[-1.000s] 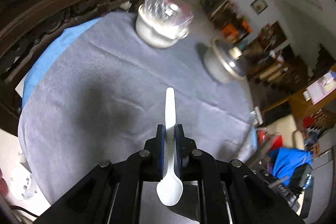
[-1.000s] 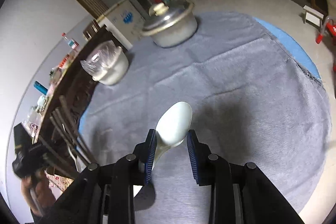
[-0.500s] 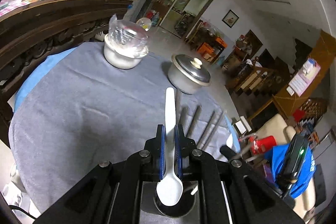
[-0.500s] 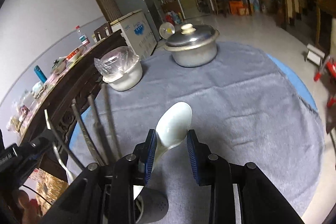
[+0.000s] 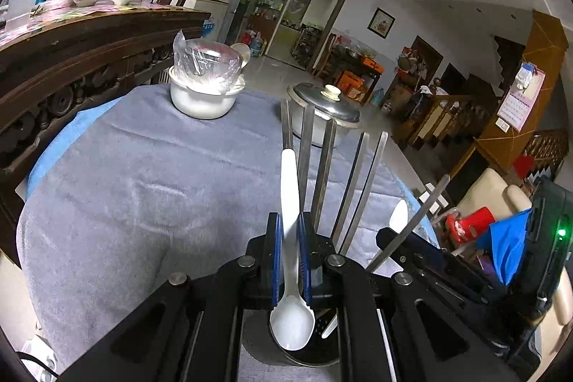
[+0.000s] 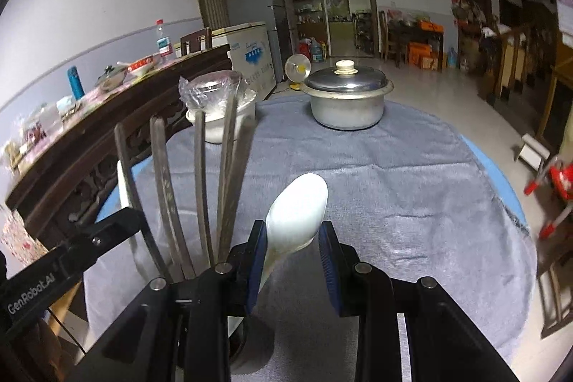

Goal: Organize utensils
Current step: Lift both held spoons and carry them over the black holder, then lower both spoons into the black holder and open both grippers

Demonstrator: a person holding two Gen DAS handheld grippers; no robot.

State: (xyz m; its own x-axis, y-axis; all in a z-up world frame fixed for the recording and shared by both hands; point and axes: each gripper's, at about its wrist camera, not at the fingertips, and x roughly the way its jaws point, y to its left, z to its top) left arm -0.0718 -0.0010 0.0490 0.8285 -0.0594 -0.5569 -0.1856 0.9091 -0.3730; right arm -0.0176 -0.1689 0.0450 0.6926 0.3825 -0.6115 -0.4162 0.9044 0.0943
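My left gripper (image 5: 289, 231) is shut on a white plastic spoon (image 5: 289, 188), handle pointing forward and bowl hanging back over a dark round utensil holder (image 5: 308, 351). Several metal utensil handles (image 5: 324, 163) stand up out of that holder. My right gripper (image 6: 293, 235) is shut on a second white spoon (image 6: 299, 206), bowl forward, its handle reaching down towards the holder (image 6: 250, 346). The metal handles (image 6: 200, 188) stand just left of it. The right gripper (image 5: 401, 238) also shows at the right of the left wrist view.
The round table carries a grey cloth (image 5: 143, 181) over a blue one. At the back stand a white bowl covered in plastic film (image 5: 202, 85) and a lidded metal pot (image 6: 345, 99). A dark carved wooden cabinet (image 5: 71, 59) runs along the left.
Both grippers have tilted up and come in over the utensil holder with their spoons. The holder and its metal handles, out of view a second ago, now stand right by both grippers.
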